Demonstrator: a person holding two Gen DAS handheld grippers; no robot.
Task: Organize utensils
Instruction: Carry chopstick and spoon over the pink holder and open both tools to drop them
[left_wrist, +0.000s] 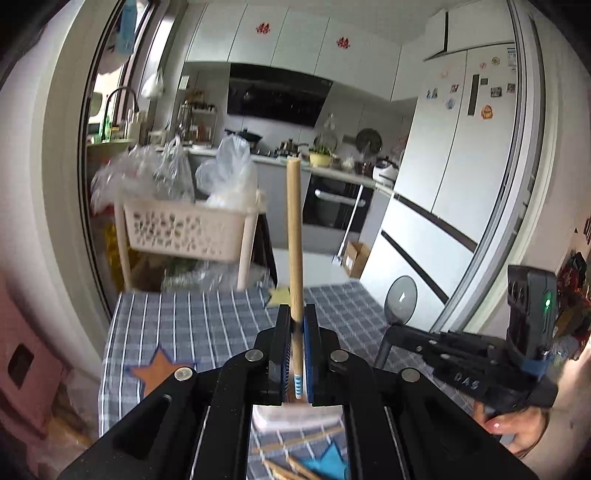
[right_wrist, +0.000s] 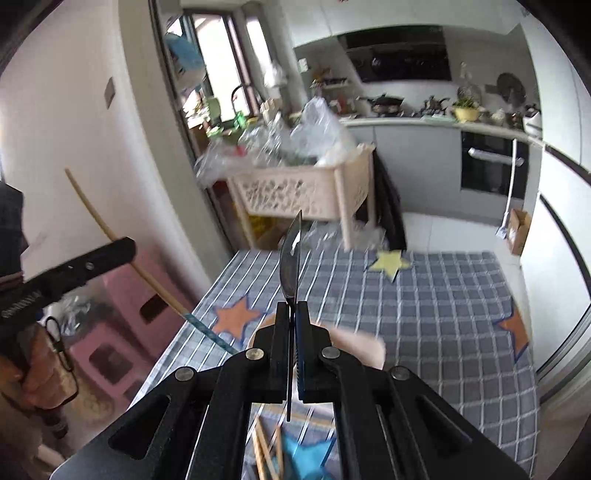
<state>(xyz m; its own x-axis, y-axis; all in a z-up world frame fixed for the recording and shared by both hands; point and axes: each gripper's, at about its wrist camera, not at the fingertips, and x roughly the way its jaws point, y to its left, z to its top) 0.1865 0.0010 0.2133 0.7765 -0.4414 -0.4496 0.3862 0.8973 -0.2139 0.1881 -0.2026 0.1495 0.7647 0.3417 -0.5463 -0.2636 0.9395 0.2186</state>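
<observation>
My left gripper (left_wrist: 297, 310) is shut on a wooden stick (left_wrist: 294, 229) with a blue-patterned lower part, which stands up out of the jaws. In the right wrist view the same stick (right_wrist: 92, 214) slants across the left gripper (right_wrist: 122, 249). My right gripper (right_wrist: 293, 304) is shut on a metal spoon (right_wrist: 291, 258), seen edge-on with its bowl upward. The left wrist view shows that spoon (left_wrist: 400, 298) at the tip of the right gripper (left_wrist: 391, 328). Both grippers hang above the checked tablecloth (right_wrist: 424, 314). Loose wooden chopsticks (right_wrist: 264, 450) lie on the cloth below them.
A pale dish (right_wrist: 362, 347) sits on the table under the grippers. Beyond the table's far edge stands a cream basket rack (left_wrist: 184, 229) full of plastic bags. Pink stools (right_wrist: 125, 332) stand left of the table, a white fridge (left_wrist: 461, 166) to the right.
</observation>
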